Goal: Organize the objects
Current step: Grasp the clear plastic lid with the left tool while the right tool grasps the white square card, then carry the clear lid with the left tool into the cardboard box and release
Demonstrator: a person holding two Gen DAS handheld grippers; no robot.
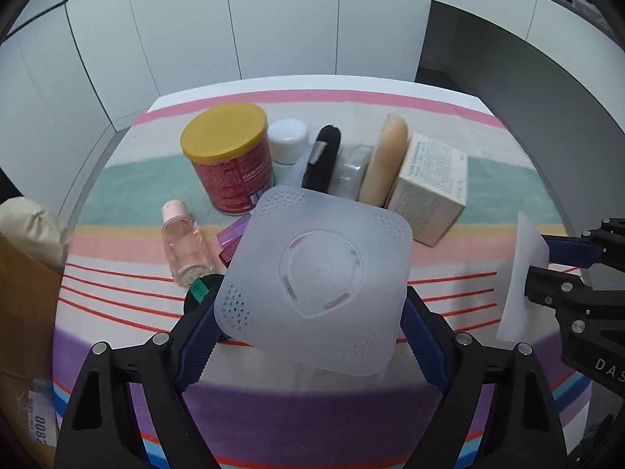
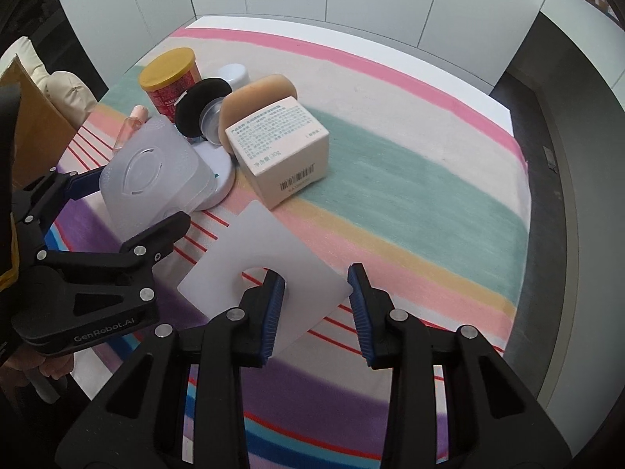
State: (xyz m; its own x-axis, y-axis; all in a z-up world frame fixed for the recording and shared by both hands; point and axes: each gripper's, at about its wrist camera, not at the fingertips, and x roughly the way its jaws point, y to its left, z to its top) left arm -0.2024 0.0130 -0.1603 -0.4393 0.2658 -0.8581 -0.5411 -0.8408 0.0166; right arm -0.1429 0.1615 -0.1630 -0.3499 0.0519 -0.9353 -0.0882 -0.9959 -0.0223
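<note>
Pinching a translucent case (image 1: pixel 320 234) with the left gripper (image 1: pixel 312 308), blue pads pressing on its opposite edges, keeping it tilted above the striped cloth (image 1: pixel 117 179), low in the centre of the left wrist view;

Spreading the fingers of the right gripper (image 2: pixel 315 273) wide around a flat sheet (image 2: pixel 265 234) with a round hole, one finger lying at the hole, the sheet's corner touching the other pad; clamping or merely touching, cannot tell;

Showing that sheet at 3 o'clock of the case in the left wrist view, apart from it;

Standing in a row at 12 o'clock of the case, listing from 11 towards 1:
- can (image 1: pixel 226 156), red with a yellow lid, upright
- jar (image 1: pixel 289 140), white, just behind the can
- puff (image 1: pixel 322 160), black, standing on edge
- sponge (image 1: pixel 384 160), tan, on edge, leaning against the box
- box (image 1: pixel 429 187), cream with printed text, resting tilted on the cloth

Lying at 9 o'clock of the case: bottle (image 1: pixel 183 242), clear with a pink cap, and beside it a pink wrapper (image 1: pixel 230 242), partly hidden by the case;

Sitting at 9 o'clock of the cloth, off its edge: carton (image 1: pixel 23 312), brown;

Resting under the case in the right wrist view: white base (image 2: pixel 218 172), touching the box's near corner
</note>
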